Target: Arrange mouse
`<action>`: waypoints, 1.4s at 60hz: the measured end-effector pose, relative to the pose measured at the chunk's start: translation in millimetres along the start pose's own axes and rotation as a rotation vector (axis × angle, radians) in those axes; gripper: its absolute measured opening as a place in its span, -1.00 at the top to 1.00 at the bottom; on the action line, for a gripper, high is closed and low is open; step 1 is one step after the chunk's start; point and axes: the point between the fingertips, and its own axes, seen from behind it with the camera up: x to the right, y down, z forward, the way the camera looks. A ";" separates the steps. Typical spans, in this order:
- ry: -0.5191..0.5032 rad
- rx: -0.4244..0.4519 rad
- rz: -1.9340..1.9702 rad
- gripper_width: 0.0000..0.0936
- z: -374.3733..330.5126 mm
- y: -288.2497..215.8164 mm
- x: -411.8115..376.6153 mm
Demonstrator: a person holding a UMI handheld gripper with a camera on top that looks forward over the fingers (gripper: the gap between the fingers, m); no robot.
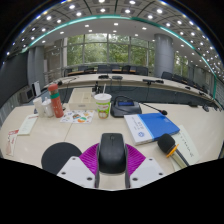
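A black computer mouse (112, 152) sits between my gripper's (112, 165) two fingers, its tail end toward the camera. The magenta pads (90, 158) press against both of its sides, so the gripper is shut on it. It seems held a little above the pale table (85, 130). A round black mouse pad (58, 156) lies on the table just left of the fingers.
Ahead stand a paper cup (102, 104) and a dark bag (125, 105). A blue book (157, 125) on white paper and a black microphone (170, 148) lie to the right. A red bottle (56, 100) and papers (28, 125) are at the left.
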 end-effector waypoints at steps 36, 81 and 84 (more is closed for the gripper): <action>-0.096 -0.193 -0.036 0.03 83.7 97.8 -219.2; 0.084 -0.080 -0.008 -0.83 -244.7 38.7 -212.3; 0.077 -0.071 -0.010 -0.83 -269.0 45.3 -216.8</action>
